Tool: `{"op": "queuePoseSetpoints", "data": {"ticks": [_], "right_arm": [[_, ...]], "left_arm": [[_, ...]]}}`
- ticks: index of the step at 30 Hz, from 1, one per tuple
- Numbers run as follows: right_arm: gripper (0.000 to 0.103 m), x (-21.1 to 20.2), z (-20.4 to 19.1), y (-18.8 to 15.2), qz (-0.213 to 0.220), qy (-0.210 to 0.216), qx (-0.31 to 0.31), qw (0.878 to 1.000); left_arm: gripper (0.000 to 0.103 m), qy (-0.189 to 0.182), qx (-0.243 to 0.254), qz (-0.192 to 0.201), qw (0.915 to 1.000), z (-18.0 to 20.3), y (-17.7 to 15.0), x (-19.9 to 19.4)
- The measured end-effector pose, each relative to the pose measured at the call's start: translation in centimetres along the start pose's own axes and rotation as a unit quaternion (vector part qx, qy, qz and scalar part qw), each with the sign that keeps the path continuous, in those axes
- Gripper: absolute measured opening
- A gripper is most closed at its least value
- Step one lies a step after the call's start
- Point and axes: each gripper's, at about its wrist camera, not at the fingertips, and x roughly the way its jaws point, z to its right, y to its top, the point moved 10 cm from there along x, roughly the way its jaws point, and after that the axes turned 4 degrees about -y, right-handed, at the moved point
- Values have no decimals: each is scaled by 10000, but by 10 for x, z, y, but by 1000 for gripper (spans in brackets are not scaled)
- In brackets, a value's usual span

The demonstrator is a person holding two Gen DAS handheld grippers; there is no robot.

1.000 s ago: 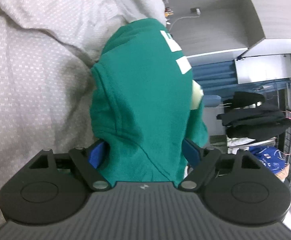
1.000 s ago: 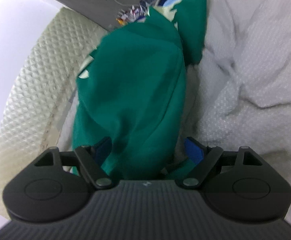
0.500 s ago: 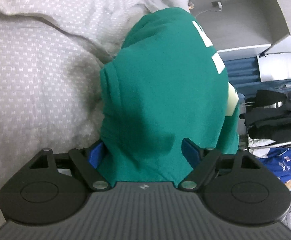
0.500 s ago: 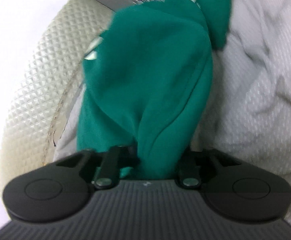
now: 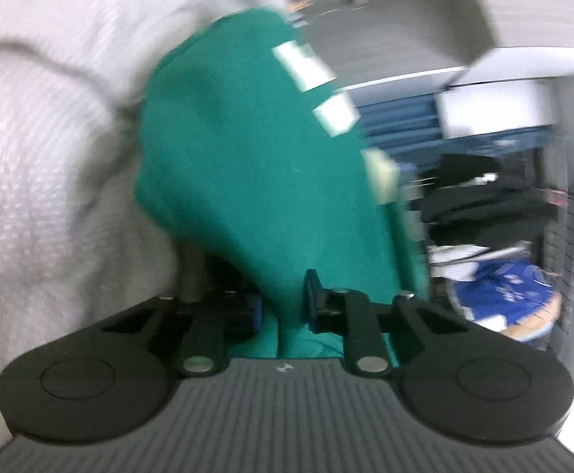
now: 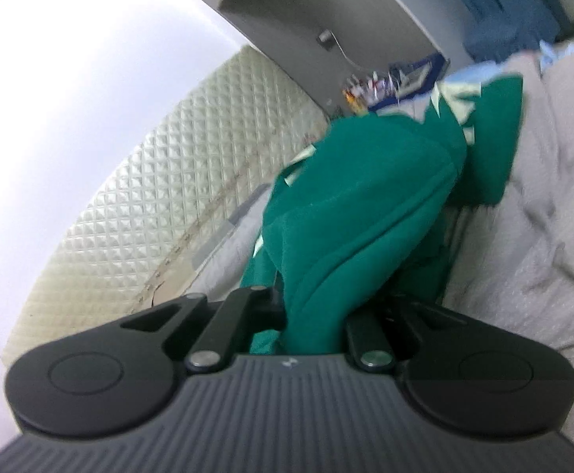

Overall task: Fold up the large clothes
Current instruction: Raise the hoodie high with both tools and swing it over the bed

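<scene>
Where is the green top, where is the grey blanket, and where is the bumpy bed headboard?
green top (image 5: 247, 181), left wrist view, middle of its bunched cloth.
grey blanket (image 5: 50, 157), left wrist view, a bare wrinkled stretch left of the top.
quilted headboard (image 6: 160, 197), right wrist view, its diamond-patterned face.

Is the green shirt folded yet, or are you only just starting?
Just starting. Done: the right gripper is shut on a bunch of the green shirt. In hand: the left gripper is closing on the other end. Left: every fold; it's still crumpled on the grey blanket.
</scene>
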Motion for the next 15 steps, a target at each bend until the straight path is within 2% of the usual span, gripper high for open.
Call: {"op": "queuePoseSetpoints", "data": {"ticks": [4, 6, 10, 15], "right_arm": [[9, -37, -38, 23, 443, 216, -472, 9977], [9, -53, -65, 39, 623, 324, -677, 9952], [9, -77, -134, 88, 933, 373, -1158, 9882], [9, -112, -210, 168, 1439, 627, -1462, 9767]], "left_arm": [[17, -606, 709, 261, 9953, 61, -2, -37], [17, -920, 682, 293, 9930, 91, 6, -51], [17, -1056, 886, 424, 9896, 160, 31, -65], [17, -1273, 1649, 742, 9752, 287, 70, -96]]}}
